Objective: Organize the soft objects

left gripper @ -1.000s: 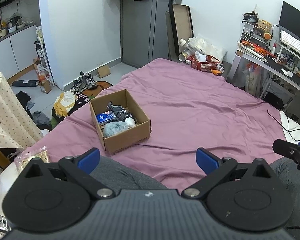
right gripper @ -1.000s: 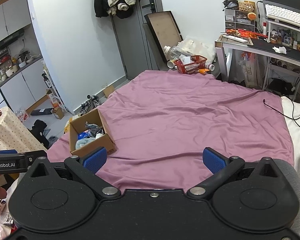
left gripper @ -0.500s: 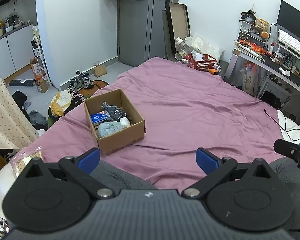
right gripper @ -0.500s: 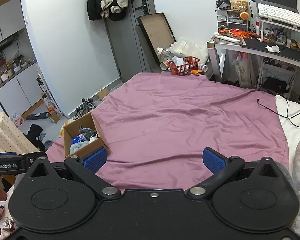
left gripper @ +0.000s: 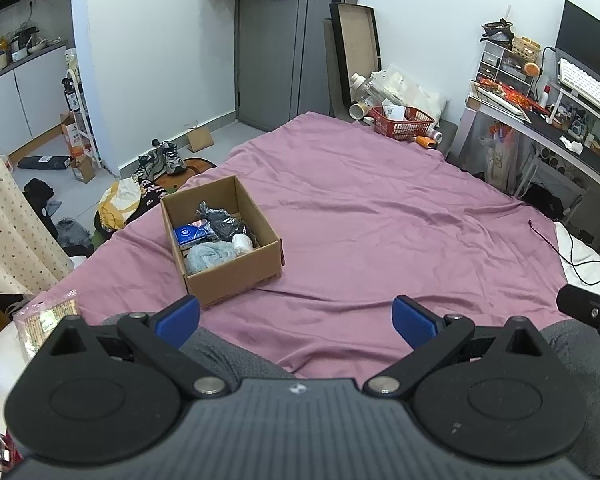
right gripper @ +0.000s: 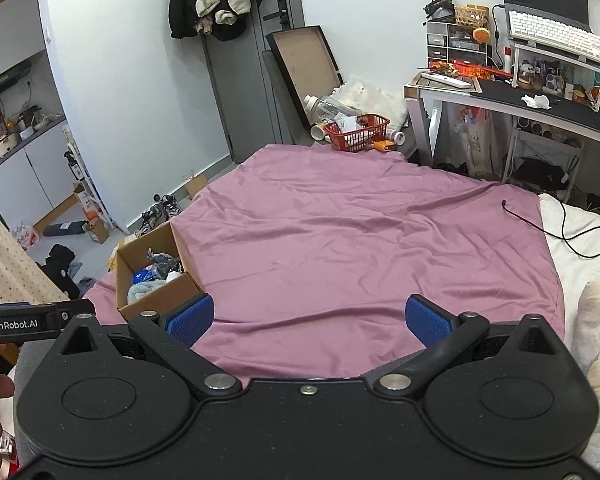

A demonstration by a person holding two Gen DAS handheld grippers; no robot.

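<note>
My left gripper (left gripper: 296,316) fills the bottom of the left wrist view, its two blue pads (left gripper: 179,315) spread wide apart with nothing between them but the purple bedsheet (left gripper: 380,216). My right gripper (right gripper: 308,318) sits the same way at the bottom of the right wrist view: fingers released, blue pads (right gripper: 424,318) far apart, grasping nothing.

The cardboard box (left gripper: 236,276) stands on the sheet left of centre in the left wrist view, just above my left pad, its top open. Inside it I see a pale blue-grey soft bundle (left gripper: 210,255) against the near wall, a small white roll (left gripper: 242,242) just to its right, a dark crumpled cloth (left gripper: 220,220) behind them, and a blue packet (left gripper: 190,232) toward the box's left wall. In the right wrist view the same box (right gripper: 156,300) sits at lower left, its near corner partly hidden behind my left-hand pad.

The rest of the sheet spreads across the middle of both frames, wrinkled. A red basket (left gripper: 404,122) stands beyond the bed's far edge, upper right of centre, and a desk (right gripper: 540,108) with a white keyboard (right gripper: 556,36) occupies the upper right. A black cable (right gripper: 548,224) trails over the sheet's right edge. Shoes (left gripper: 162,162) lie on the floor at left, above the box.
</note>
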